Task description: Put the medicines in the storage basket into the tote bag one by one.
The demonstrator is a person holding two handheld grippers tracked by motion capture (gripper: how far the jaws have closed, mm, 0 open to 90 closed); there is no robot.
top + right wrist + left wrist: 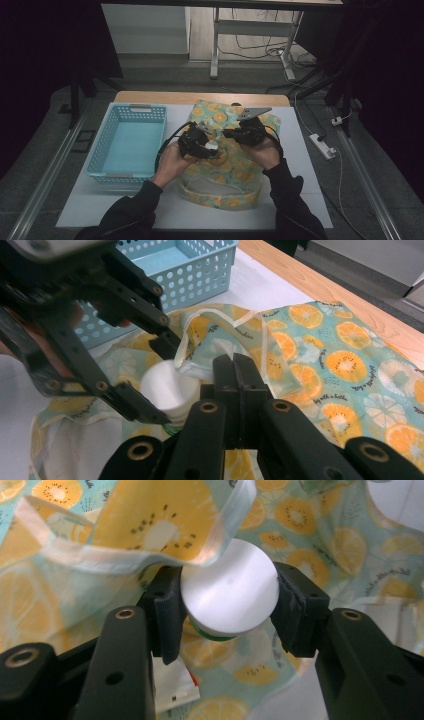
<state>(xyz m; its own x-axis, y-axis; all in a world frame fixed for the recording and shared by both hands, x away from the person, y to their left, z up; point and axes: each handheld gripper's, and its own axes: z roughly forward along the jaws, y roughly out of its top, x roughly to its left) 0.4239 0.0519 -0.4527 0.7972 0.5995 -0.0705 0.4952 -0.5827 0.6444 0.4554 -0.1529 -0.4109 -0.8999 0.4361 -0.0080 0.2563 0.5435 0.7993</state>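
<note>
Round white-capped container [229,597] sits squarely between the left gripper [227,605] pads, clamped on both sides, just under the hem of the fruit-print teal and orange fabric bag [150,520]. Right gripper [235,372] beside it, jaws pressed together, seemingly pinching the bag edge. Bag lies at the white table [310,165] middle; pale blue perforated plastic basket [128,145] toward the left edge.
</note>
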